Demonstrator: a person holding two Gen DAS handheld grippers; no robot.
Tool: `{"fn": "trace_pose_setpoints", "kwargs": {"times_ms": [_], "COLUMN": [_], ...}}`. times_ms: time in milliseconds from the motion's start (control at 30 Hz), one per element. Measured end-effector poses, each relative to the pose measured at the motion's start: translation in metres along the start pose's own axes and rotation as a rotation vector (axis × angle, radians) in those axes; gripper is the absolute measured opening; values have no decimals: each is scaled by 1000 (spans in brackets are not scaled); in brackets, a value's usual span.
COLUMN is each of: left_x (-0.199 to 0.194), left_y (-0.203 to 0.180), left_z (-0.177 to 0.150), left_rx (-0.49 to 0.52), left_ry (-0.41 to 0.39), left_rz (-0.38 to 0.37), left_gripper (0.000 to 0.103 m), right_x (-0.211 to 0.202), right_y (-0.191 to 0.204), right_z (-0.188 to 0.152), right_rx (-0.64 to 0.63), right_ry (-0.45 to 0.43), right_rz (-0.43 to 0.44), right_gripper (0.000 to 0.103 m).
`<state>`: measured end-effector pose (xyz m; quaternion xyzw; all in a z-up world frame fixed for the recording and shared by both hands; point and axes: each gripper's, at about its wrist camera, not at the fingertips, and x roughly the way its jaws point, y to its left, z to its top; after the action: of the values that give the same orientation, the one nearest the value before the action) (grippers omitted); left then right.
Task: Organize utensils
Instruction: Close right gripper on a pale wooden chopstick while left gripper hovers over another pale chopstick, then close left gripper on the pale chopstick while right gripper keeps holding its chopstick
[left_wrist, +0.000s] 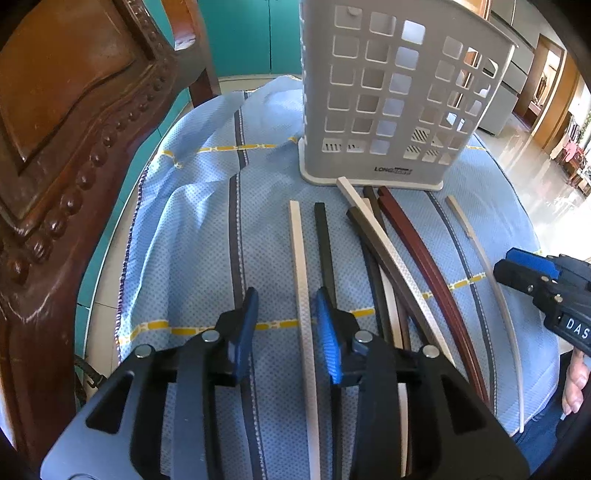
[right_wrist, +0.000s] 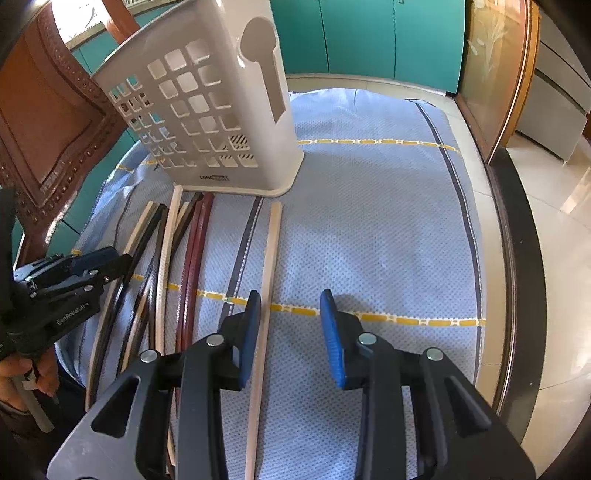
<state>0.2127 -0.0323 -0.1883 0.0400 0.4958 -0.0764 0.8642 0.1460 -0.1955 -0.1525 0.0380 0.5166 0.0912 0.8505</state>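
Blue dotted cloth (left_wrist: 207, 229) with dark stripes and yellow dashed lines covers the whole table, teal cabinets (left_wrist: 251, 33) behind it and a carved reddish wooden chair back (left_wrist: 66, 122) on your left.

Nearest to you, your left gripper (left_wrist: 286, 328) has its blue-padded fingers spread apart with nothing between them but a long white square-section chopstick (left_wrist: 301, 280), which lies flat on the cloth and runs up through the gap. No pad is touching it as far as I can see. A black chopstick (left_wrist: 325, 240) lies just beside it, passing by the right-hand pad.

Your right gripper (right_wrist: 290, 332) is also spread wide, holding nothing. A pale beige chopstick (right_wrist: 267, 280) lies on its own just beside the left finger, outside the gap.

Between the two grippers there's a loose heap of chopsticks (left_wrist: 388, 243): white, dark brown, black and a pair of reddish-brown ones (right_wrist: 192, 266), overlapping each other, with their thick ends pointing away from you. They look plastic, square at the thick end.

Farthest out, a tall pale grey plastic utensil holder (left_wrist: 391, 92) with square cut-out holes stands upright on the cloth, right past the chopstick ends. One white stick's end is almost at its base.
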Motion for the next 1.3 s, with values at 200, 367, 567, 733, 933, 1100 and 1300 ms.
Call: {"fn": "trace_pose_setpoints", "kwargs": {"times_ms": [200,367,567,733,933,1100,1300], "left_x": [1,1,0,1,2,2,2], "left_y": [1,1,1,2,2,3,3], "left_z": [0,0,0,1,1,2,2], "left_rx": [-4,-5,-6,-9,-12,-10,-9], "left_ry": [-1,-1,-1,0,1,-1,-2], "left_rz": [4,4,8,10,18,22,25], "left_gripper": [38,38,40,41,45,45,46], "right_x": [1,3,7,1,0,3,3], "right_y": [8,10,2,11,10,13,14], "right_z": [-4,-5,-4,-4,-4,-3,-4], "right_rx": [-40,-22,62,-2,-29,-37,-44], "right_ry": [-1,45,87,29,3,5,0], "right_rz": [-13,95,217,79,17,11,7], "right_gripper": [30,7,6,6,6,8,11]}}
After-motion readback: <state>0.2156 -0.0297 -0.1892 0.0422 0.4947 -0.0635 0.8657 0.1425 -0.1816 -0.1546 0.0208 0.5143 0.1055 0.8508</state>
